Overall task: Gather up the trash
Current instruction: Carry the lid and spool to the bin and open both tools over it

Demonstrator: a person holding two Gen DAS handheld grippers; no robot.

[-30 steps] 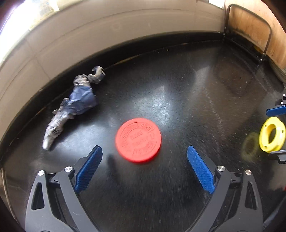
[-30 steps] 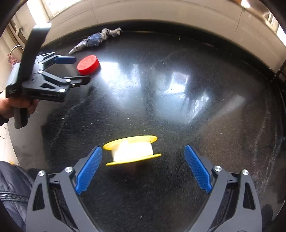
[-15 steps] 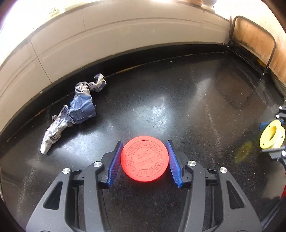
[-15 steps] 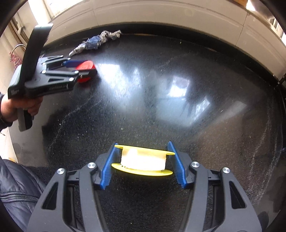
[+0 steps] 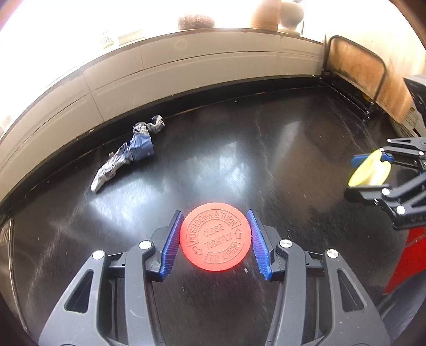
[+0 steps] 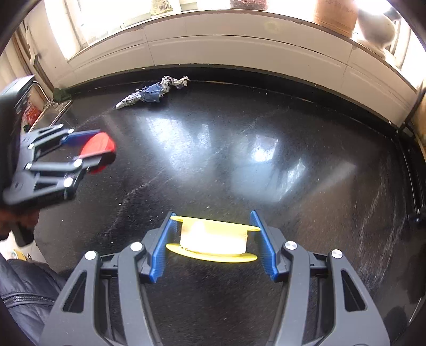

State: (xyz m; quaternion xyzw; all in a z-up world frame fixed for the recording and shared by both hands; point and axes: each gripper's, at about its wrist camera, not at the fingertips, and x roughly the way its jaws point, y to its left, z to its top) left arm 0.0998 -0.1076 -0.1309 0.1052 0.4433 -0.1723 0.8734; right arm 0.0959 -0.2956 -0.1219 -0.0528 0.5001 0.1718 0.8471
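red cap [image 5: 215,237], embossed "PUSH DOWN & TURN", clamped flat between blue pads of left gripper [image 5: 214,241], above the black counter [image 5: 266,149] | yellow spool [image 6: 213,238] with white tape clamped in right gripper [image 6: 213,242], flanges against pads | crumpled blue-grey wrapper [image 5: 127,153] lies near back wall, well apart from both

Strong daylight enters from the windows [image 6: 111,24] at the far side and is overexposed to plain white. The glossy black floor [image 5: 266,149] shows pale window reflections and streaky motion blur. Both fisheye views bend straight lines strongly and turn dark at the corners.
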